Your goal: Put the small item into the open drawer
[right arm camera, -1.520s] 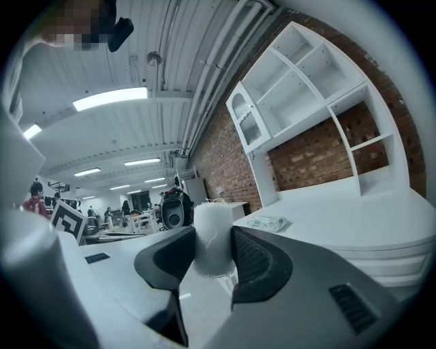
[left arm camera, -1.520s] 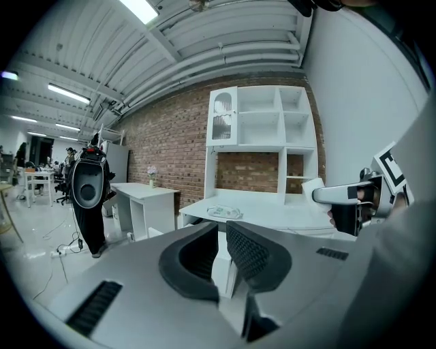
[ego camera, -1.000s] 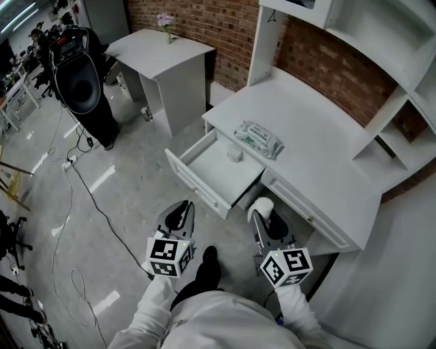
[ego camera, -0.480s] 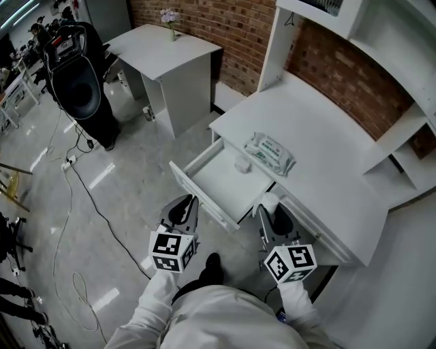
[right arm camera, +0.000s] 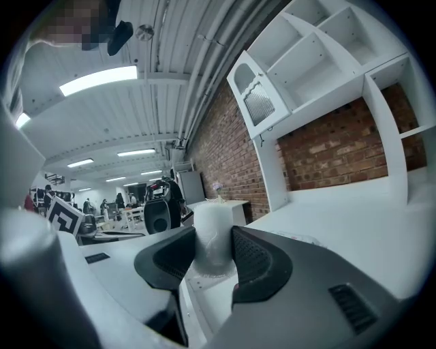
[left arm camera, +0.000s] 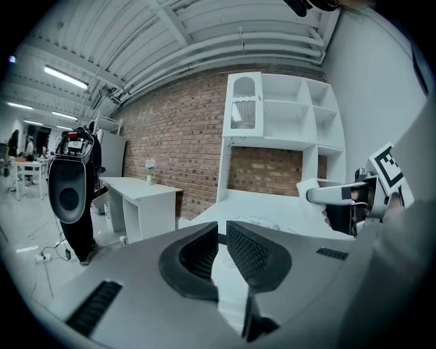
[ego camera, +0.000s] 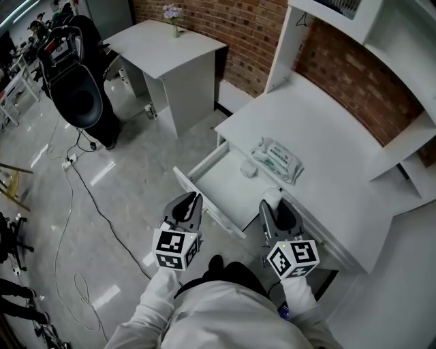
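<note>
So the right gripper [ego camera: 274, 206] is clamped on the small white item [ego camera: 271, 198], a stubby cylinder-looking thing. In the right gripper view you can see it standing upright between the two jaws, pinched on both sides. In the head view it sits lower middle of the frame, just to the right of the open drawer [ego camera: 228, 189] and about over the front edge of the white counter [ego camera: 327, 136], so it's not in the drawer. The left gripper [ego camera: 184, 206] is down at the lower left of the drawer, off its front panel. Its jaws are only a sliver apart and there's nothing between them. There's one little white object [ego camera: 248, 170] in the drawer's far right corner. A pack of wet wipes [ego camera: 278, 157] lies on the counter right behind that. Upper left there's a white side table [ego camera: 170, 51] with a small flower vase [ego camera: 174, 15] against the brick wall.
</note>
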A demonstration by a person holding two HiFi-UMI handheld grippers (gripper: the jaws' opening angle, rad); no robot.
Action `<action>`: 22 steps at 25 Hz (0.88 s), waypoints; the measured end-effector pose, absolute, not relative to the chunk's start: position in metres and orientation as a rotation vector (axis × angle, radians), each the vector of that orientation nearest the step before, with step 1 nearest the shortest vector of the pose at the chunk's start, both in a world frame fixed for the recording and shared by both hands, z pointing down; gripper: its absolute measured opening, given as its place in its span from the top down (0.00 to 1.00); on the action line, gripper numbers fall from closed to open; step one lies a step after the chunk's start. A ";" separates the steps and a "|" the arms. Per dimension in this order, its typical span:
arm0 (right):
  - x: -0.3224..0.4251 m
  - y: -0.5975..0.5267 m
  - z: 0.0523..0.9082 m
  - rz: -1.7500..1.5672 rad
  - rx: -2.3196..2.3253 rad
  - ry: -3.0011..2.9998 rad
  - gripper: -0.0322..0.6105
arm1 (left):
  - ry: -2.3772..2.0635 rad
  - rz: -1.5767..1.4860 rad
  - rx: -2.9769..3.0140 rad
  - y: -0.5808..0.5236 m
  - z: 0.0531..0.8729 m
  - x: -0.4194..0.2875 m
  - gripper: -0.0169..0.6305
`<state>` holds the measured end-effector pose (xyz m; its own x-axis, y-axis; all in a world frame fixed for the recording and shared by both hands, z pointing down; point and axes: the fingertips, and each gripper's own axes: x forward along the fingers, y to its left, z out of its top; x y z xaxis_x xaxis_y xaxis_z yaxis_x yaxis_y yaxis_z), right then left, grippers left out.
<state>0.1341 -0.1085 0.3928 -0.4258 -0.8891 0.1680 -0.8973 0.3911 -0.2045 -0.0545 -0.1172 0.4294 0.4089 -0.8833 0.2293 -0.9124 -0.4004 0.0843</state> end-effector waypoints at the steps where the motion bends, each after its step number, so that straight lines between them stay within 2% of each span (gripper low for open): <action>1: 0.134 -0.111 0.392 0.410 1.668 -2.592 0.66 | -1.595 0.220 2.466 -0.119 0.430 -0.056 0.90; 22: 0.122 -0.193 0.401 0.413 1.513 -2.648 0.66 | -1.711 0.236 2.321 -0.162 0.440 -0.073 0.90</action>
